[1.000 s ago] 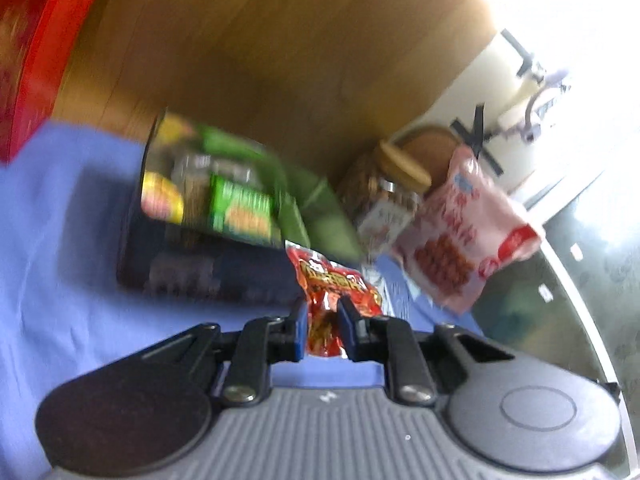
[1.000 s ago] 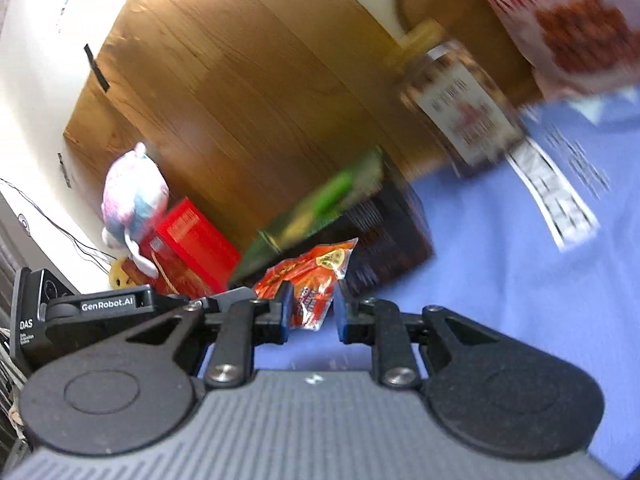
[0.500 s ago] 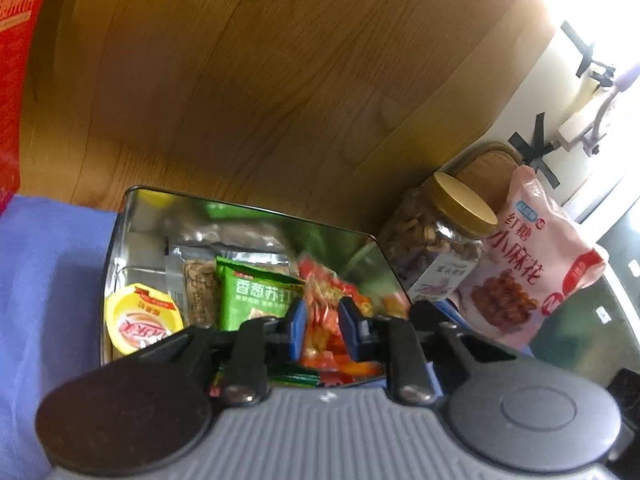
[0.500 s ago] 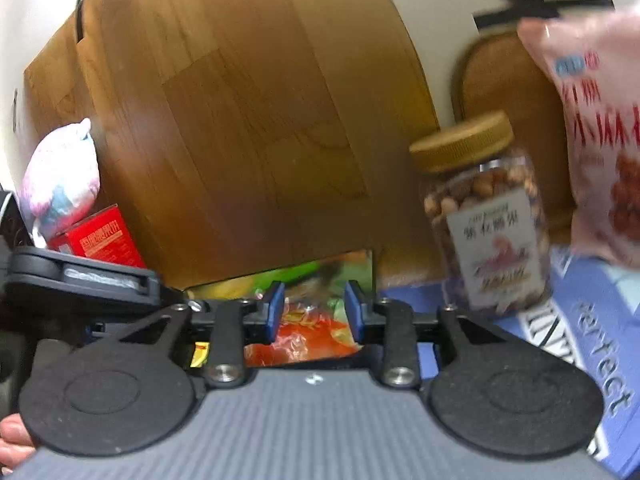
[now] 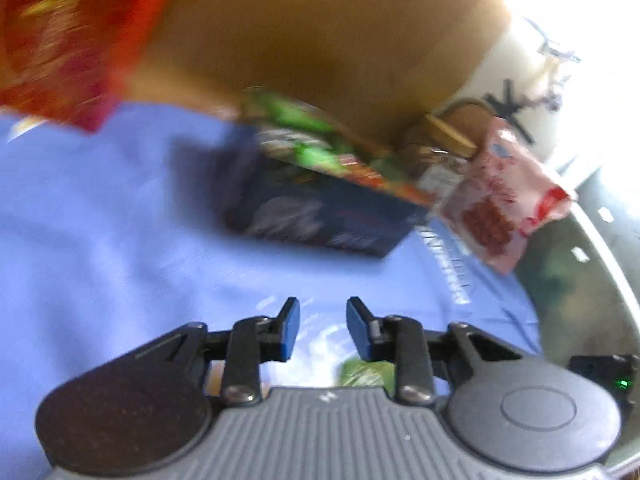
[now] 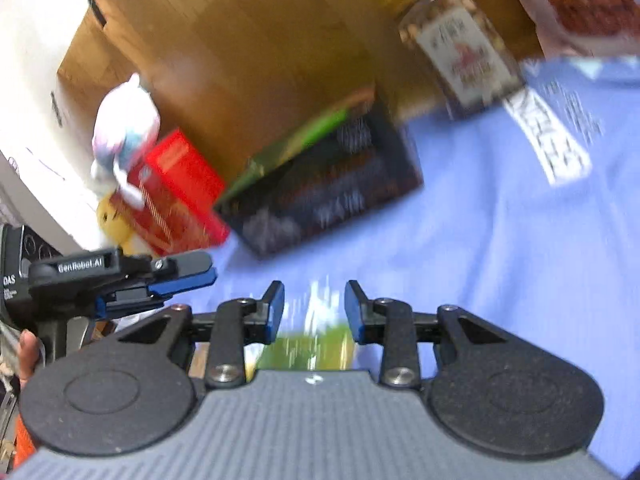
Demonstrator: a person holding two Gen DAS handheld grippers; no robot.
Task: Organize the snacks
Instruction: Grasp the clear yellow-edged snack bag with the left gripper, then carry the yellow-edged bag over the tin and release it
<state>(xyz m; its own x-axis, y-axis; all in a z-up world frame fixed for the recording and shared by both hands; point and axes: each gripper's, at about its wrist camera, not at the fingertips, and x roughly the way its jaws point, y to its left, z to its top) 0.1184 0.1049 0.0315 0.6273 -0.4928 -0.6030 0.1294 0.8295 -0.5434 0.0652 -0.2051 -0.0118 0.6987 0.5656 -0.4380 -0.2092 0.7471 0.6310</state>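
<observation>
one dark tin [image 5: 320, 216] of snacks stands on the blue cloth [image 5: 100, 240]. just beside the tin: one nut jar [image 6: 460, 48] with one tan lid [image 5: 450, 133], and one pink snack bag [image 5: 504, 196] past the jar. one red box [image 6: 180, 196] on the tin's other side, with one plush toy [image 6: 124, 136] on it. one green packet [image 6: 308, 348] lies near the tin, blurred. two tools: the left tool [image 5: 323, 326] and the right tool [image 6: 314, 306], each with two fingers spread apart.

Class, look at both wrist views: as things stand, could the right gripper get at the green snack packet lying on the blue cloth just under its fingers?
Probably yes. The right gripper is open and empty, and the green snack packet lies on the blue cloth just below its fingertips with nothing between them. Motion blur hides the packet's exact edges.
</observation>
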